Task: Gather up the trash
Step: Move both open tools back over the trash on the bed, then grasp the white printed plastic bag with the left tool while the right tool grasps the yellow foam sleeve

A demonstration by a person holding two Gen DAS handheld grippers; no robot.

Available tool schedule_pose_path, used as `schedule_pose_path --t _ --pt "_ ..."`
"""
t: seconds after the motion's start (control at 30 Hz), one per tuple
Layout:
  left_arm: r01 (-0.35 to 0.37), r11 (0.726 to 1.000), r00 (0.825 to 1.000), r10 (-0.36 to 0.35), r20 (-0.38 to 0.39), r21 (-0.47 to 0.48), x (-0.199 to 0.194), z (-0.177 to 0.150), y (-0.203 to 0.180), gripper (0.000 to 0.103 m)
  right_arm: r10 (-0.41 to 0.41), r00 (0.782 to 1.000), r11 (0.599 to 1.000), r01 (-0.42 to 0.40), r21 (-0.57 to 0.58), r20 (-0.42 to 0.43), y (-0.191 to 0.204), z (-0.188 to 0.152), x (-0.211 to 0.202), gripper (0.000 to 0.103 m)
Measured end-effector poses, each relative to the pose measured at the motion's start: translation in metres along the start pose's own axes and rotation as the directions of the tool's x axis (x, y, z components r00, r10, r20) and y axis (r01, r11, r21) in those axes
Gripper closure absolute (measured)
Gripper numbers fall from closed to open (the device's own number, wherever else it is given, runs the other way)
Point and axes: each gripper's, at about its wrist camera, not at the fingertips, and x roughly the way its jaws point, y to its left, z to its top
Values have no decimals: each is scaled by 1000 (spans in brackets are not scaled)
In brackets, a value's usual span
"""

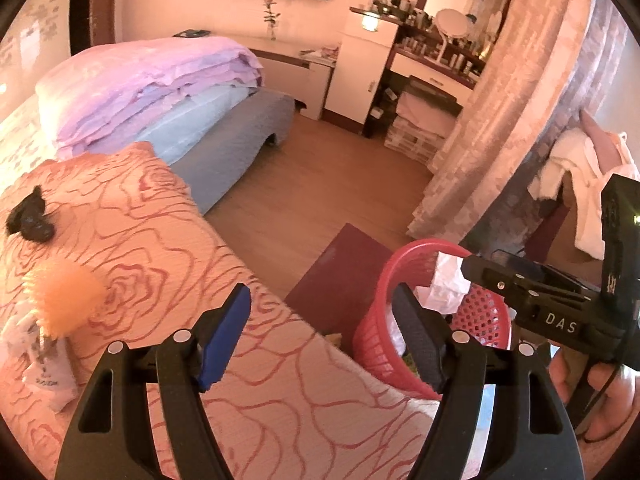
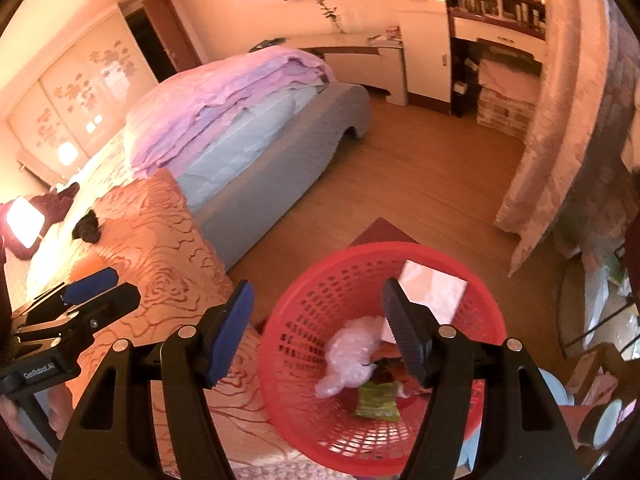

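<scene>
Down on the wooden floor (image 2: 420, 184), just beside the bed's near edge, stands the red mesh wastebasket (image 2: 494, 320). Inside it lie a crumpled clear plastic bag (image 2: 352, 354), a green wrapper (image 2: 378, 402) and a flat pale card (image 2: 434, 294) leaning against the far wall of the basket. From the left wrist view, white crumpled paper (image 1: 446, 284) shows above the basket's rim.

The right hand-held gripper (image 2: 320, 330) hangs over the basket with its jaws apart and nothing between them. The left hand-held gripper (image 1: 324, 332) hovers over the edge of the rose-patterned bedspread (image 1: 160, 240), jaws likewise spread and empty.

On that bedspread, toward its left side, rest an orange fuzzy ball (image 1: 64, 300), a small white packet (image 1: 44, 364) just below it, touching or nearly so, and a black bundle (image 1: 30, 220) farther up. Beyond the bedspread, folded lilac and pale blue quilts (image 1: 160, 88) are stacked on the grey bed base (image 1: 240, 136).

A dark red mat (image 1: 340, 276) lies on the floor behind the basket. A patterned curtain (image 1: 512, 112) hangs at the right, and a vanity shelf (image 1: 436, 56) crowded with bottles stands against the far wall.
</scene>
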Motion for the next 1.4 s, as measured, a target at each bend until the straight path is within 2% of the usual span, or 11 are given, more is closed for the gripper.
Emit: schedule_pose_path --t 0.1,0.33,0.5,0.67,0.83,0.97,1.23,1.3,1.37,1.4 --pt "-29 999 999 29 14 -20 -10 -3 14 33 10 1000 999 -10 -32 3 16 1 2 35" --pt "-107 988 993 112 35 -116 -38 -13 62 33 68 997 992 -70 -104 -26 56 1 14 34" --pt "-182 965 980 193 40 -189 -63 -29 104 32 116 992 980 -124 -156 -55 87 -1 22 33" --pt "-227 935 970 242 20 -273 -77 -44 138 32 156 984 963 -171 -207 -90 117 -4 31 32" --pt "-234 917 969 246 -2 -323 -80 -57 161 32 182 977 953 -202 -226 -107 133 -7 34 33" --pt "-214 909 975 220 -26 -357 -69 -58 173 32 183 976 950 -206 -233 -120 138 -10 35 32" --pt "-212 910 977 204 -60 -356 -48 -55 176 32 168 978 954 -192 -228 -121 140 -11 37 33" --pt "-216 912 976 211 -54 -349 -47 -55 175 36 166 979 955 -190 -229 -121 140 -11 38 33" --pt "-224 913 974 219 -54 -341 -47 -54 175 50 165 979 954 -190 -232 -123 142 -11 39 33" --pt "-227 913 974 223 -51 -339 -48 -54 176 52 167 978 954 -192 -232 -123 140 -11 38 33"
